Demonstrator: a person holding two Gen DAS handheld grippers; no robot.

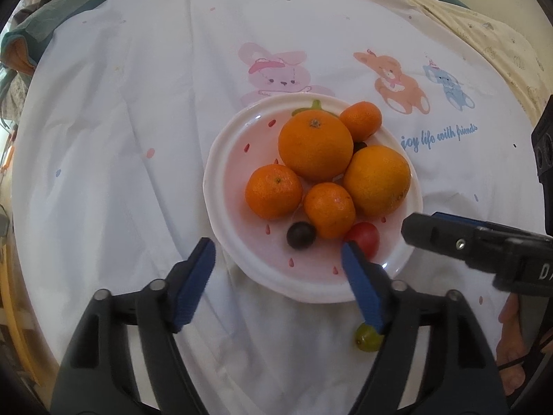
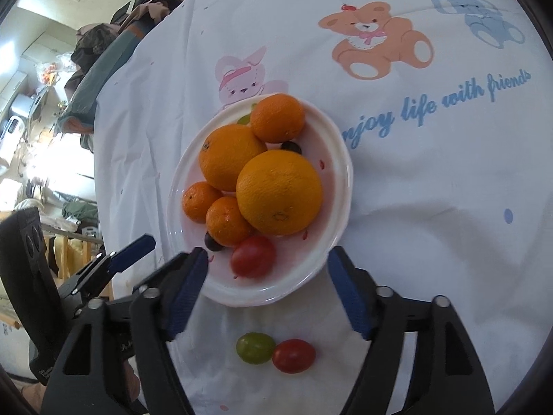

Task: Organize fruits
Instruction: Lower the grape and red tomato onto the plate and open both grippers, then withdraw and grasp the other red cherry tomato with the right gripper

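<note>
A white plate point(image 1: 224, 159) on the cloth holds two large oranges point(image 1: 315, 145), three mandarins point(image 1: 273, 192), a dark grape point(image 1: 300, 235) and a red cherry tomato point(image 1: 364, 237). The plate also shows in the right wrist view point(image 2: 340, 173), with the tomato point(image 2: 253, 256) at its near edge. A green grape point(image 2: 254, 347) and a second red tomato point(image 2: 293, 355) lie on the cloth in front of the plate. My left gripper point(image 1: 278, 257) is open and empty over the plate's near rim. My right gripper point(image 2: 268, 266) is open and empty, above the loose grape and tomato.
The cloth point(image 1: 138, 138) is white with printed cartoon animals and blue lettering. Piled clothes and bedding point(image 2: 114, 41) lie past its far left edge. The right gripper enters the left wrist view at the right point(image 1: 449, 238).
</note>
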